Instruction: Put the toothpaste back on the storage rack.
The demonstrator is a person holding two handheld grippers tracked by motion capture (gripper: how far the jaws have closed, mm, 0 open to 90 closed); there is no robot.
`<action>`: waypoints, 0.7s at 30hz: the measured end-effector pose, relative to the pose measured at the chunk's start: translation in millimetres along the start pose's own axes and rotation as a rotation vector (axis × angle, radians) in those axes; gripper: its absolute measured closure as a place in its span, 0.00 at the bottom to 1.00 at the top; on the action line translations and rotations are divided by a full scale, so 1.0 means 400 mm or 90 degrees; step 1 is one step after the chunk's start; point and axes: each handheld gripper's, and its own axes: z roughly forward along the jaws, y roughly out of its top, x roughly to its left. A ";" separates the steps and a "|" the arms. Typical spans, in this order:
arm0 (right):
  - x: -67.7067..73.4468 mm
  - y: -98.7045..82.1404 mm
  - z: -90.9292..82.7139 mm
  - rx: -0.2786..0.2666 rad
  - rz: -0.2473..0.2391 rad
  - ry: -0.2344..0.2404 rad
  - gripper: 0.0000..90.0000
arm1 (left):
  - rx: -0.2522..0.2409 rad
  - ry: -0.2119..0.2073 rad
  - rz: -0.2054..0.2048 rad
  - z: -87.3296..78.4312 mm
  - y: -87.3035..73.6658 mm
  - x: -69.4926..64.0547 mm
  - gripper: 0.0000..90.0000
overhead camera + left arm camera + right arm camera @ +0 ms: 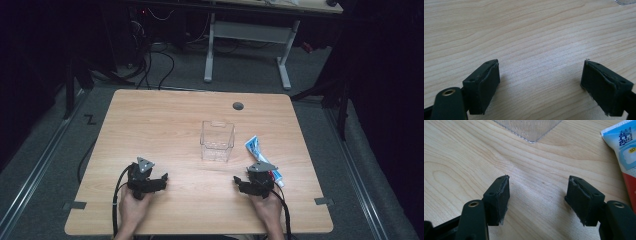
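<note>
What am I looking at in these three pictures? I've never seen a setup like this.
A person sits at a wooden table holding a hand-held gripper in each hand: the left gripper and the right gripper. The high view looks down from above. The other two come from cameras riding on each gripper, looking along its two black jaws. Both pairs of jaws stand open with only bare wood between them; nothing is held. On the table sit a clear plastic box and, beside the right gripper, a toothpaste tube. The right gripper view shows both.
</note>
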 end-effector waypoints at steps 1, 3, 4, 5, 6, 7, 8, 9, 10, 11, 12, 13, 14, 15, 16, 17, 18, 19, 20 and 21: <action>0.000 0.000 0.000 0.000 0.000 0.000 0.38 | 0.000 0.000 0.000 0.000 0.000 0.000 0.18; 0.000 0.000 0.000 0.000 0.000 0.000 0.38 | 0.000 -0.002 -0.001 0.000 0.000 0.002 0.18; 0.000 0.000 0.000 0.000 0.000 0.000 0.38 | -0.001 0.003 -0.007 0.001 0.001 0.004 0.18; 0.000 0.000 0.000 0.000 0.000 0.000 0.38 | -0.001 0.003 -0.007 0.001 0.001 0.004 0.18; 0.000 0.000 -0.001 0.001 0.000 0.000 0.38 | 0.000 0.003 -0.007 0.000 0.001 0.005 0.18; 0.000 -0.001 -0.001 0.000 0.000 0.000 0.38 | 0.000 0.003 -0.006 0.000 0.001 0.005 0.18; 0.000 -0.001 -0.001 0.000 0.000 0.000 0.38 | 0.000 0.002 -0.005 0.001 0.001 0.005 0.18; 0.000 0.000 -0.001 0.001 0.000 0.000 0.38 | 0.000 0.002 -0.004 0.000 0.001 0.005 0.18; 0.000 0.000 -0.001 0.001 0.001 0.000 0.38 | 0.000 0.002 -0.004 0.000 0.001 0.005 0.18; 0.000 0.000 -0.001 0.001 0.001 0.000 0.38 | 0.000 0.001 -0.004 0.001 0.001 0.005 0.17; 0.000 0.000 -0.001 0.001 0.001 0.000 0.38 | 0.000 0.001 -0.004 0.001 0.001 0.005 0.17; 0.000 0.000 -0.001 0.001 0.001 0.000 0.38 | 0.000 0.002 -0.003 0.001 0.001 0.005 0.17; 0.000 0.000 -0.001 0.001 0.001 0.000 0.38 | 0.001 0.007 -0.005 0.001 0.001 0.003 0.17; 0.000 0.000 -0.001 0.001 0.001 0.000 0.38 | 0.001 0.007 -0.005 0.001 0.001 0.003 0.16; 0.000 0.000 -0.001 0.001 0.001 0.000 0.38 | 0.002 0.009 -0.008 0.001 0.001 0.002 0.16; 0.000 -0.001 -0.001 0.001 0.001 0.000 0.38 | 0.003 0.009 -0.011 0.001 0.001 0.001 0.15; 0.000 -0.001 -0.001 0.001 0.001 0.000 0.38 | 0.003 0.016 -0.018 0.002 0.002 -0.002 0.15; 0.000 -0.001 -0.001 0.001 0.001 0.000 0.38 | 0.003 0.019 -0.021 0.002 0.002 -0.003 0.15; 0.000 -0.001 -0.001 0.001 0.001 0.000 0.38 | 0.003 0.020 -0.022 0.002 0.001 -0.004 0.15; 0.000 -0.001 -0.001 0.001 0.001 0.000 0.38 | 0.003 0.020 -0.022 0.001 0.001 -0.003 0.15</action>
